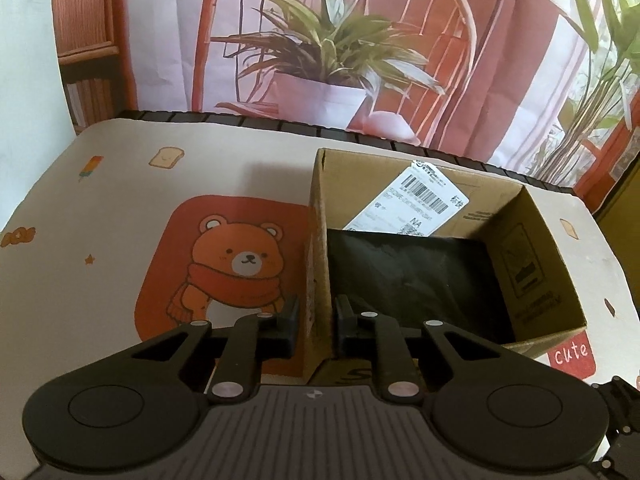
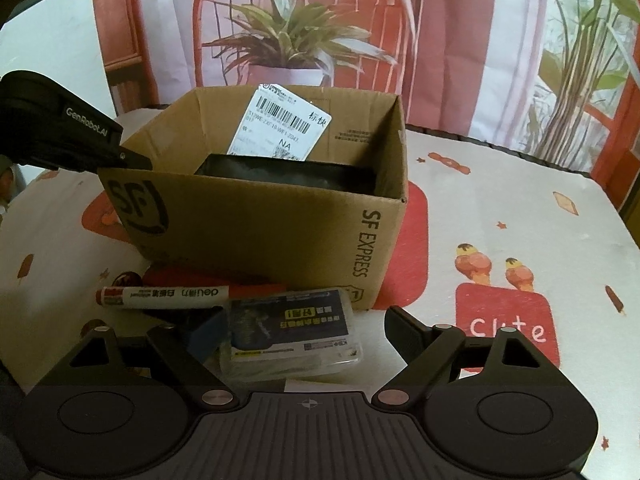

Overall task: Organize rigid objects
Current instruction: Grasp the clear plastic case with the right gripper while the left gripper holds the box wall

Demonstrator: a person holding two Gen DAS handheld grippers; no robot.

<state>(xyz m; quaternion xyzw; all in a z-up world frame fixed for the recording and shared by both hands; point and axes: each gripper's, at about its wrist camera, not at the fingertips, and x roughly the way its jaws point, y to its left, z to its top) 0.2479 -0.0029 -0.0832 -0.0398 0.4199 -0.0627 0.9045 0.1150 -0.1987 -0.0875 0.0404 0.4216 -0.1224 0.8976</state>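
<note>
An open cardboard box (image 2: 260, 224) marked SF Express stands on the table, with a black liner (image 1: 416, 276) on its bottom and a shipping label (image 2: 284, 126) on its far wall. My left gripper (image 1: 316, 322) is shut on the box's left wall (image 1: 318, 240) near the front corner; it shows from outside in the right wrist view (image 2: 72, 128). My right gripper (image 2: 296, 332) is open, its fingers on either side of a clear plastic case (image 2: 292, 332) lying in front of the box. A red and white marker (image 2: 160, 294) lies to its left, and a dark blue block (image 2: 208, 334) sits by the left finger.
The table has a cream cloth (image 1: 120, 200) with a bear print and red patches. A printed backdrop (image 1: 320, 40) of a chair and plant hangs behind the far edge. A dark round item (image 2: 126, 278) lies behind the marker.
</note>
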